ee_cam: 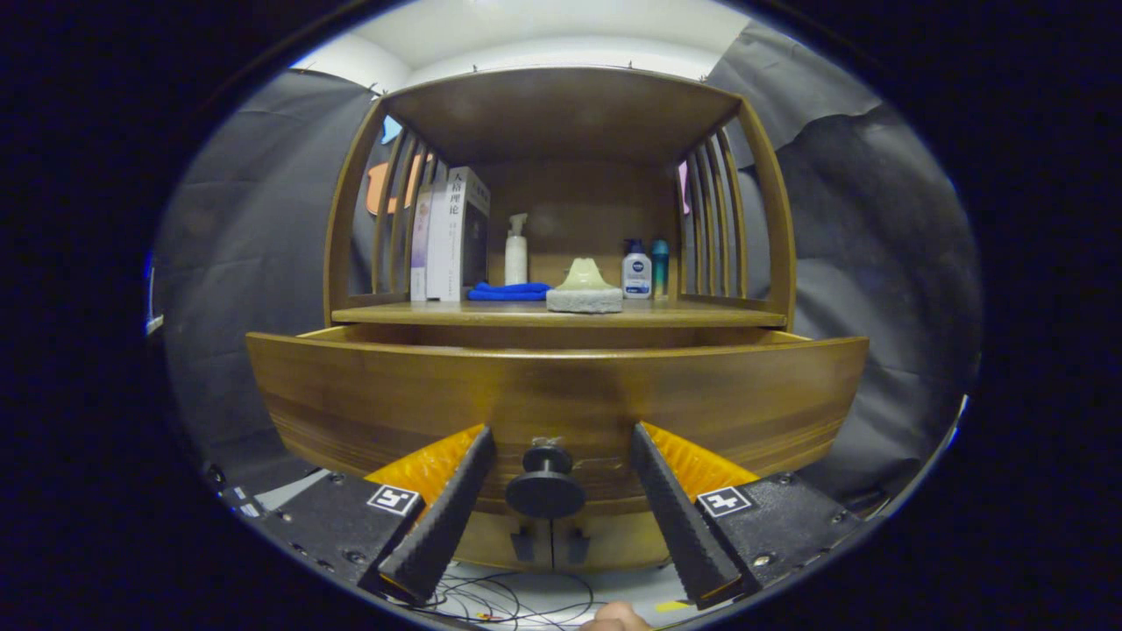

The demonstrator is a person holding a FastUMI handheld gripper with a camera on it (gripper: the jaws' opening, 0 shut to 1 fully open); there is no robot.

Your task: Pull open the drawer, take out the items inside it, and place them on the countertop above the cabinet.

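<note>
Your hand-held gripper [545,469] sits closest, its two fingers spread wide and pinching nothing. Between them, untouched by either finger, stands the dark round knob [545,491] on the front of the drawer [561,394]. That drawer is pulled out from the wooden cabinet [561,114], so its curved front panel stands forward of the countertop [561,314] edge; you cannot see what lies inside it from this low angle.

On the countertop above, things are lined up under the cabinet's top board. At the left edge, against the slatted side, stand upright books [451,235]. Just beside them a folded blue cloth [510,291] lies flat, with a white pump bottle [516,250] behind it near the back panel. Near the front edge at the middle sits a pale ornament on a grey stone base [584,287]. Toward the right edge, a white bottle with a blue cap [636,270] and a slim teal bottle [660,267] stand just beside each other.

Below the drawer, loose wires [491,600] lie on the floor, and a fingertip [616,618] shows beneath the gripper.
</note>
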